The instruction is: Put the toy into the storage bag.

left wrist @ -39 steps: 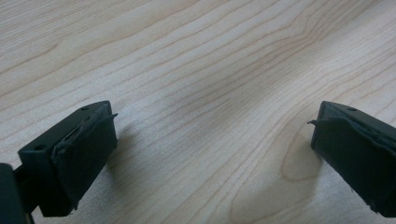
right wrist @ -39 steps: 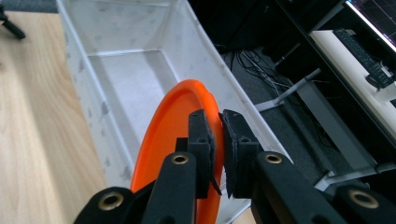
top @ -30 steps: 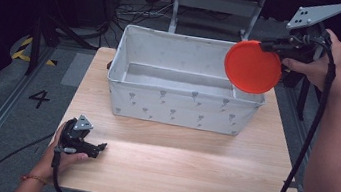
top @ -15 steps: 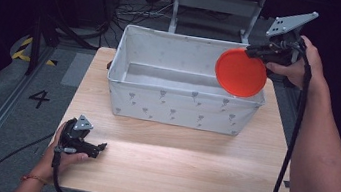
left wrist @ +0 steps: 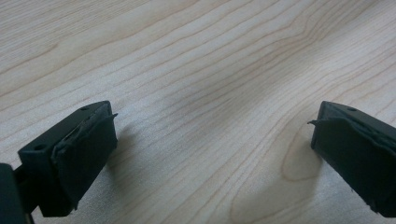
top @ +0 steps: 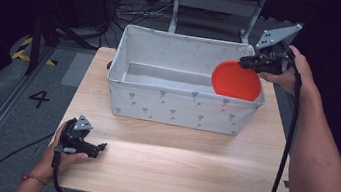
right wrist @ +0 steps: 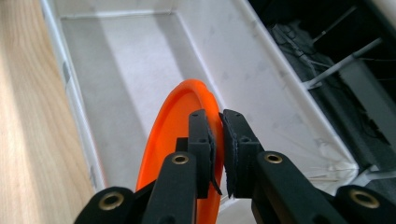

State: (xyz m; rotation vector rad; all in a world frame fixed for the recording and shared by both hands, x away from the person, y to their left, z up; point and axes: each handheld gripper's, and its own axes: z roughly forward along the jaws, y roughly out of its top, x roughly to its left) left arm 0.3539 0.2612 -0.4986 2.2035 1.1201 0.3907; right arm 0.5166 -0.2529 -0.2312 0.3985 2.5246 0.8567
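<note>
Over bin (top: 182, 108), right hand-held gripper (top: 243, 63) clamps plate (top: 236, 81) edge-up.

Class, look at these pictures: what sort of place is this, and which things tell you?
Probably a lab or recording studio: a bare wooden table, loose cables on grey floor, a floor-marked number 4, dark surroundings.

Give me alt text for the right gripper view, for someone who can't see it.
The right gripper has its black jaws shut on the rim of an orange plate, held on edge above the inside of a white fabric bin. A strip of wooden table runs along the left.
</note>
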